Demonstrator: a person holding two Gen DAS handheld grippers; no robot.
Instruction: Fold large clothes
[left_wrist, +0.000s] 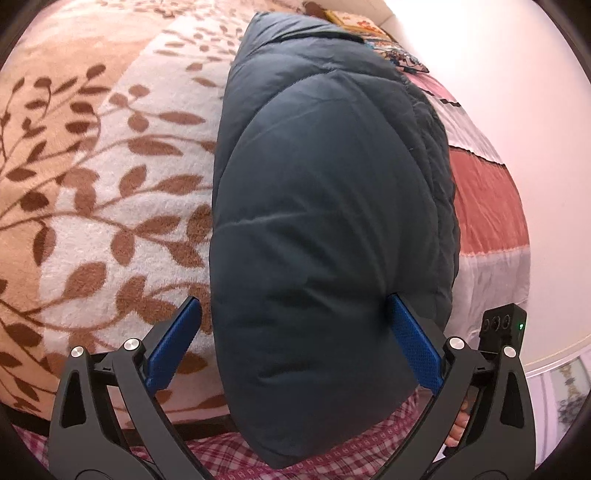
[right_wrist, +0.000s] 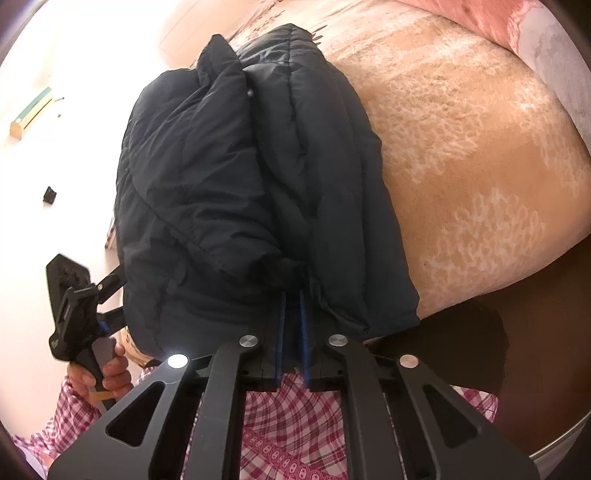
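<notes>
A: What carried the clothes at that moment?

B: The bed (left_wrist: 110, 166), covered with a leaf-pattern blanket (left_wrist: 92, 229). The dark puffer jacket (left_wrist: 325, 206) lay on it as a long folded bundle, and its near end hung over the near edge of the bed, above the person's checked clothing (right_wrist: 291, 417).

A: And the tongs?

B: The left tongs (left_wrist: 293, 319) stood wide open. The jacket's near end sat between the blue pads (left_wrist: 413, 339), and one pad seemed to touch the fabric, but there was no squeeze. The right tongs (right_wrist: 291, 325) were almost closed and pinched a fold of the jacket at its near edge.

A: Which step was it?

B: I judged it a re-grip between two folds. Next, the left tongs needed to close on the hem beside the right ones, so both could carry that end toward the far edge.
</notes>
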